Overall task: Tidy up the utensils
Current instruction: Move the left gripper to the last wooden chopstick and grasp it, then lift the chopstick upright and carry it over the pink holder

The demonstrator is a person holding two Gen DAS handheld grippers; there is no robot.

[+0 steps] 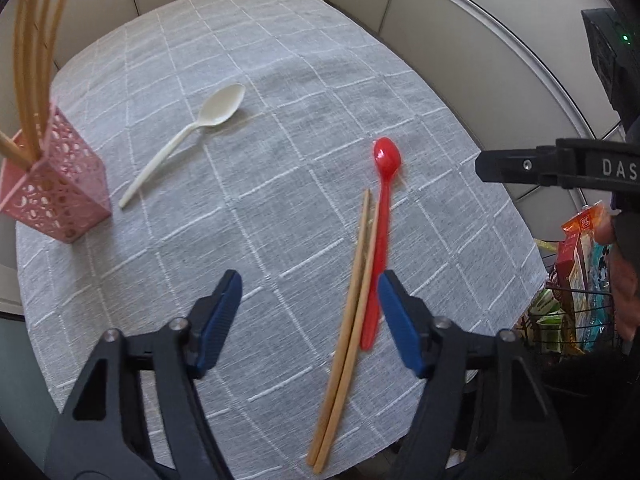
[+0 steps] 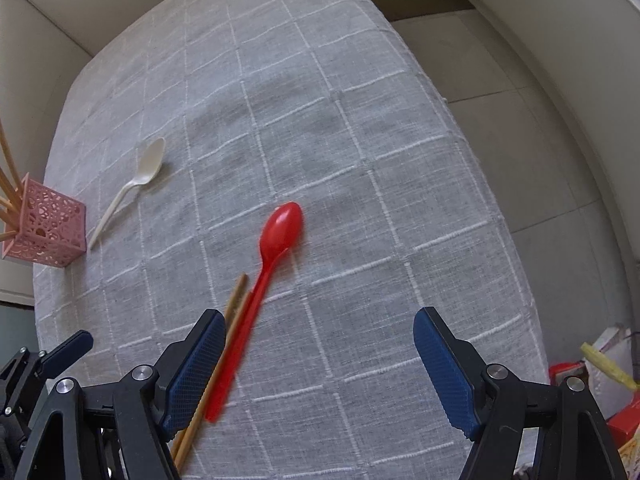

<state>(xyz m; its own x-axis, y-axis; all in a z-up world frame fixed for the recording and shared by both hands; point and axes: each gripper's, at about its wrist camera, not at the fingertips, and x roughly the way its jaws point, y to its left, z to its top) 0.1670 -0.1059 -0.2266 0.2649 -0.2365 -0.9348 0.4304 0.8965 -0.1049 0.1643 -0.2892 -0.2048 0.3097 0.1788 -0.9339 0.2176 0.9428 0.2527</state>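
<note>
A red plastic spoon [image 1: 382,216] lies on the grey checked tablecloth [image 1: 280,160], with a pair of wooden chopsticks [image 1: 352,280] beside its handle. A white spoon [image 1: 188,132] lies to the left, near a pink perforated holder [image 1: 56,192] that holds several chopsticks [image 1: 36,68]. My left gripper [image 1: 310,300] is open and empty above the cloth, its right finger by the red spoon's handle. My right gripper [image 2: 320,352] is open and empty, with the red spoon [image 2: 268,264] and chopsticks [image 2: 224,340] by its left finger. The white spoon [image 2: 132,188] and the holder [image 2: 48,224] show at left.
The right gripper's body [image 1: 560,164] reaches in from the right in the left wrist view. A wire basket of packaged goods [image 1: 576,292] stands past the table's right edge. Walls close in behind the table. The left gripper's finger [image 2: 68,348] shows at lower left.
</note>
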